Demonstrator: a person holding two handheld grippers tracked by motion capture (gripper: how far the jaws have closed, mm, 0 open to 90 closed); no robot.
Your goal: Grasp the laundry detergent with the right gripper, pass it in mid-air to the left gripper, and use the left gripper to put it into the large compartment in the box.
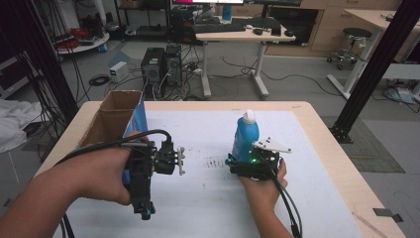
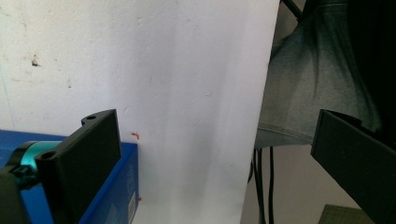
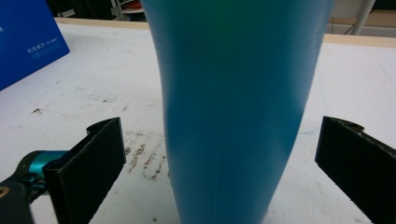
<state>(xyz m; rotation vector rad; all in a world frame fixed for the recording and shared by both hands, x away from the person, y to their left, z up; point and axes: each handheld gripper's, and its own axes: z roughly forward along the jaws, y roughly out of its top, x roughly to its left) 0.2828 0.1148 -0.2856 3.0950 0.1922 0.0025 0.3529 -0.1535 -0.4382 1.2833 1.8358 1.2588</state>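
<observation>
While the tall blue plastic bottle with a white cap (image 1: 246, 136) stands upright right of centre on the white table cover (image 1: 208, 198), the right gripper (image 1: 250, 166) straddles it, jaws spread, not touching. Risk: an off-centre closure could tip it. Left gripper (image 1: 179, 161), released, hovers by the open blue cardboard box (image 1: 119, 119); a swing could nudge it.
</observation>
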